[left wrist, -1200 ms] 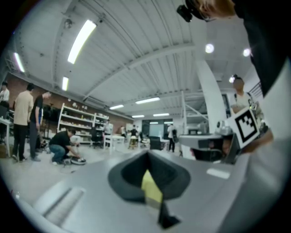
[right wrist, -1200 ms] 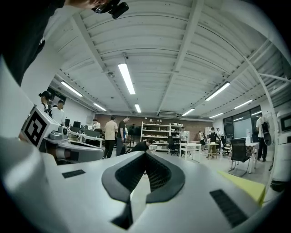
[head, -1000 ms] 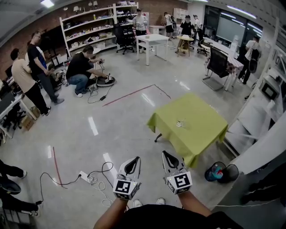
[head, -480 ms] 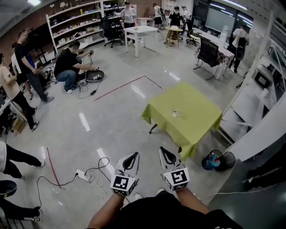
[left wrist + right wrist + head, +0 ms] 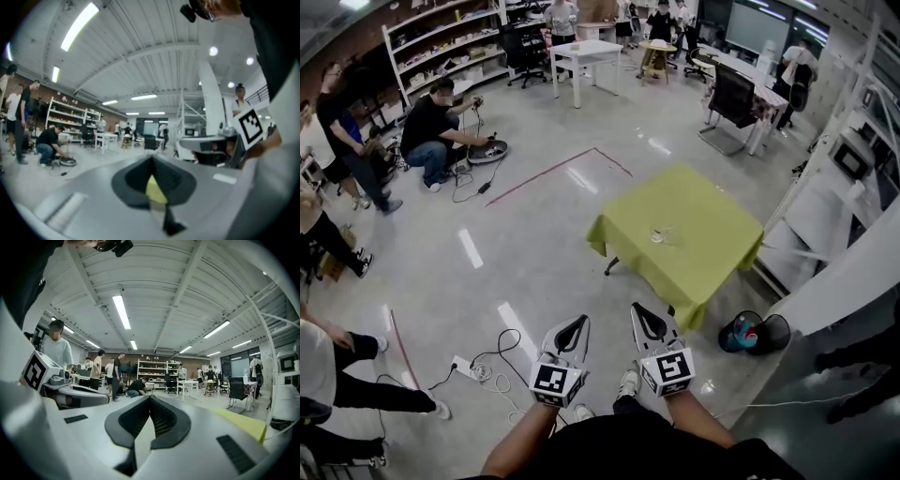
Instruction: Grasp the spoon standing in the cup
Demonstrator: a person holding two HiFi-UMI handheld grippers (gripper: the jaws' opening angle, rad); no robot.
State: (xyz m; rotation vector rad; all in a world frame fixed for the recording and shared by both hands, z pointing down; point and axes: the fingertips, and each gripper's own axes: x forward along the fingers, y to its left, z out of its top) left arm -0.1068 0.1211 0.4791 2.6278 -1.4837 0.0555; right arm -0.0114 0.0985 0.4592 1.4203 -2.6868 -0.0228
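Seen from above on the person's head, a large workshop floor with a small table (image 5: 712, 211) draped in a yellow-green cloth standing ahead and to the right. Near the cloth's middle sits a small clear cup (image 5: 657, 234); the spoon in it is too small to make out from here. The left gripper (image 5: 579, 323) and right gripper (image 5: 637, 311) are held low and side by side in front of the person's body, well apart from the table. In each gripper's own view the ridged jaws are clenched tip to tip with nothing between them. The step in hand looks like the approach. To do it well, the person should probably close in until the cup sits directly ahead, part the jaws of the chosen gripper before reaching it, and take the spoon's handle above the rim so the cup is not tipped. A power strip and cable (image 5: 478, 370) lie on the floor to the left.
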